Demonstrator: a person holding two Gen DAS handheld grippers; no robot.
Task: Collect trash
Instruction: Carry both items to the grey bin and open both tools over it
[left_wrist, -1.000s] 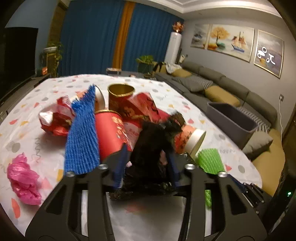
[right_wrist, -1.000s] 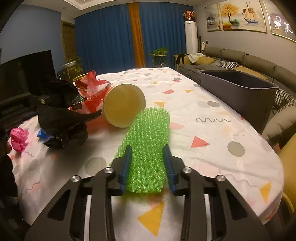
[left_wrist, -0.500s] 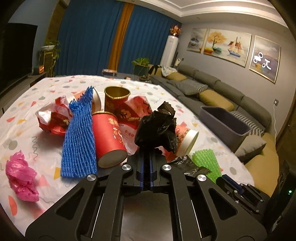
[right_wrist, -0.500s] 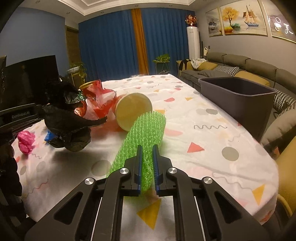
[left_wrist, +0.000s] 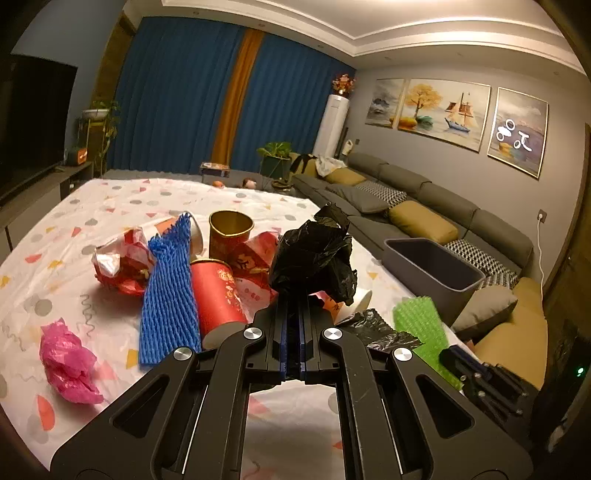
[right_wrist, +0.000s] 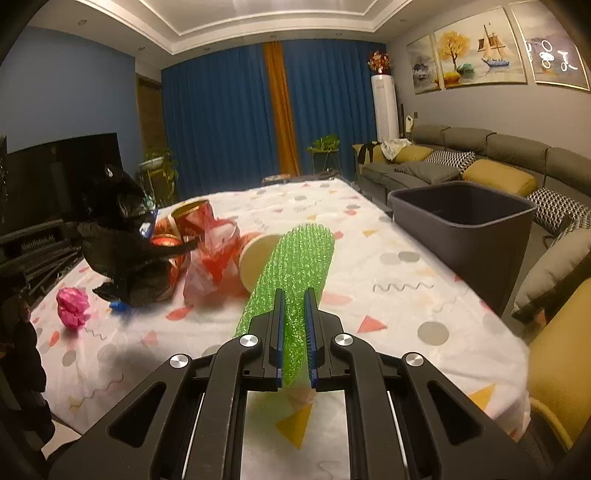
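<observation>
- The left gripper (left_wrist: 293, 314) is clenched on a crinkled, glossy black plastic bag (left_wrist: 314, 254), held up above the desk (left_wrist: 74, 221).
- The right gripper (right_wrist: 294, 325) pinches a springy green foam net sleeve (right_wrist: 295, 254), lifted over the patterned cloth near the grey bin (right_wrist: 461, 225).

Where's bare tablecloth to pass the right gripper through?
Bare cloth lies between the green net and the grey bin, and near the pink bag. Crowded around the red cups and black bag.
</observation>
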